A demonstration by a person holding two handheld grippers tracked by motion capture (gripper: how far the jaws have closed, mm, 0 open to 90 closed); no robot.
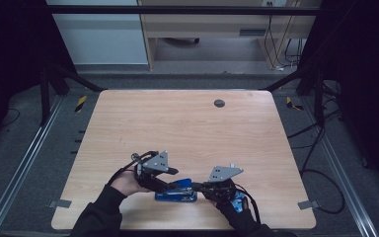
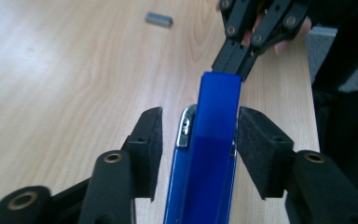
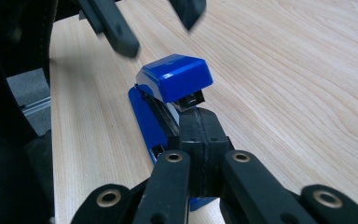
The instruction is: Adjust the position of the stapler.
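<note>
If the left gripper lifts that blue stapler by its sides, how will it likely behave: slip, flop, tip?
The blue stapler looks like glossy hard plastic, so it may slip, though the left gripper has foam pads that should help. Its top appears hinged and raised in the right gripper view, so it could swing. The base lies flat and long, so tipping when pushed seems unlikely.

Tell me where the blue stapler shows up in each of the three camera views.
High view: the stapler lies near the table's front edge, between the two grippers.
Left gripper view: bottom centre, running up between the left gripper's open jaws, pads apart from it.
Right gripper view: centre left, its raised blue top just beyond the shut right gripper.
Shared landmark: the light wood table.
</note>
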